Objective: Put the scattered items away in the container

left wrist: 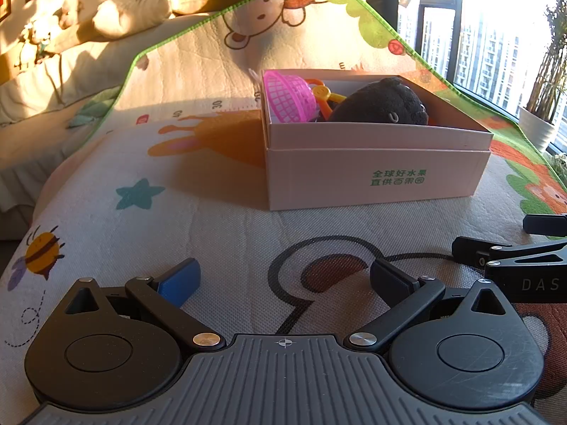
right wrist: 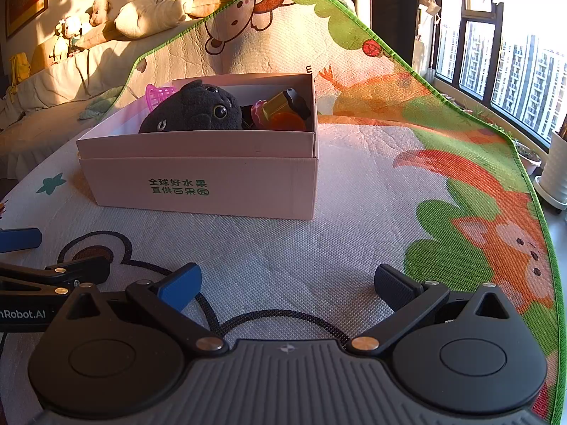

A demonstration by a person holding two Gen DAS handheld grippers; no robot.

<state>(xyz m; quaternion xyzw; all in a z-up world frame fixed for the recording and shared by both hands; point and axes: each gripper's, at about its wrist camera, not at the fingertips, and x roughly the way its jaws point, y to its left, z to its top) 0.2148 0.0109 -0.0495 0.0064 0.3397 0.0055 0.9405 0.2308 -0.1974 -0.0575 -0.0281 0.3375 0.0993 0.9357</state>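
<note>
Step in hand: by my reading the gathering is done or nearly so; no loose item shows on the play mat (right wrist: 354,212) in either view, so what remains is a check and a clean finish.
Box (left wrist: 375,173): a pale cardboard box sits on the mat toward its far end, open at the top.
Contents: a black plush toy (right wrist: 198,109), a pink basket (left wrist: 287,94) and small orange and yellow toys (left wrist: 324,94) lie inside, the plush rising above the rim.
Left hand-held gripper (left wrist: 283,279): jaws spread wide, nothing between them, low over the mat's near edge.
Right hand-held gripper (right wrist: 287,283): likewise wide apart and empty, just beside the left one.
Doing it well: scan the mat's corners outside both views before stopping; if the plush looks likely to tip out, press it down gently at its middle, not at the box wall.
</note>
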